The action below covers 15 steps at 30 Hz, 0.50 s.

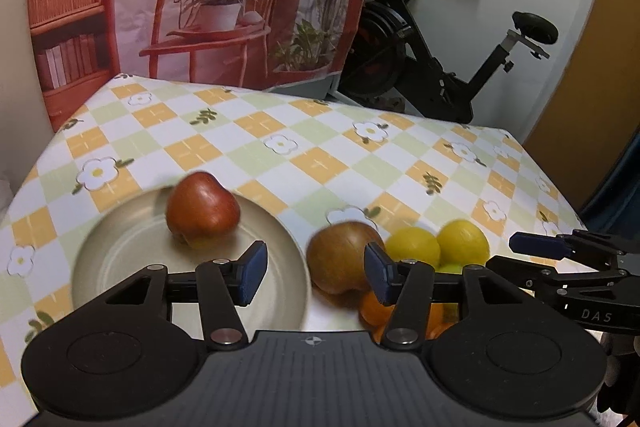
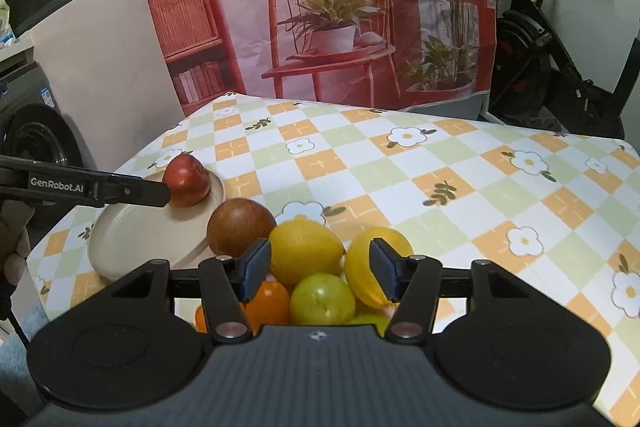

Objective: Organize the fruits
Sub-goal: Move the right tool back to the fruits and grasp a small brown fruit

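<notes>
A red apple (image 1: 202, 213) (image 2: 186, 181) sits on a beige plate (image 1: 120, 267) (image 2: 132, 231) at the table's left. Right of the plate lies a pile of fruit: a brownish apple (image 1: 338, 259) (image 2: 240, 227), two lemons (image 2: 304, 251) (image 2: 364, 267), a green fruit (image 2: 322, 299) and an orange (image 2: 268, 303). My left gripper (image 1: 317, 275) is open over the plate's right rim, near the brownish apple and not touching it. Over the pile hovers my right gripper (image 2: 320, 269), also open; one lemon and the green fruit show in its gap, unpressed.
The table wears a checked flower cloth (image 2: 440, 163), bare on the far and right sides. A printed backdrop (image 2: 320, 7) hangs behind it. An exercise bike (image 1: 440, 59) stands at the back right and a washing machine (image 2: 28, 131) to the left.
</notes>
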Available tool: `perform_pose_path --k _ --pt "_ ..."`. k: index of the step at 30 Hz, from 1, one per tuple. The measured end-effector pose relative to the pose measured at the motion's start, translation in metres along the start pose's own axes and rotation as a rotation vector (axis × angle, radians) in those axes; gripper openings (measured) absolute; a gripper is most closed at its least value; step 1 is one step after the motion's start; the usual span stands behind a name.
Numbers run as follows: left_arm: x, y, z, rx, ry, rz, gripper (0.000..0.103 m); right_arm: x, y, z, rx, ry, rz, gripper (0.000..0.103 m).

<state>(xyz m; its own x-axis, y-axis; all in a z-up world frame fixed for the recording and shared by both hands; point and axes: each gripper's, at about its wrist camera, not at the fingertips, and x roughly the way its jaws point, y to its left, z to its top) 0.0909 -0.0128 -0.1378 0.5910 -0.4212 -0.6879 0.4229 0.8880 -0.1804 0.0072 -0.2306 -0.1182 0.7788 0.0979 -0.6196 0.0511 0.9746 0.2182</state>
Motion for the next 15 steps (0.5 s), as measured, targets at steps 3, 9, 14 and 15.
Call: perform_pose_path --k 3,9,14,15 --pt "0.0 -0.011 -0.008 0.013 0.015 -0.009 0.056 -0.008 -0.001 -0.011 -0.008 0.002 -0.005 0.055" --pt "-0.001 -0.025 -0.02 0.033 0.036 -0.019 0.056 -0.019 -0.009 -0.029 0.009 0.019 0.012 0.047" --pt "-0.003 -0.036 -0.026 0.048 0.037 -0.022 0.055 -0.026 -0.016 -0.044 0.022 0.028 0.038 0.037" --pt "-0.003 -0.038 -0.027 0.048 0.039 -0.023 0.055 -0.026 -0.016 -0.046 0.019 0.034 0.045 0.033"
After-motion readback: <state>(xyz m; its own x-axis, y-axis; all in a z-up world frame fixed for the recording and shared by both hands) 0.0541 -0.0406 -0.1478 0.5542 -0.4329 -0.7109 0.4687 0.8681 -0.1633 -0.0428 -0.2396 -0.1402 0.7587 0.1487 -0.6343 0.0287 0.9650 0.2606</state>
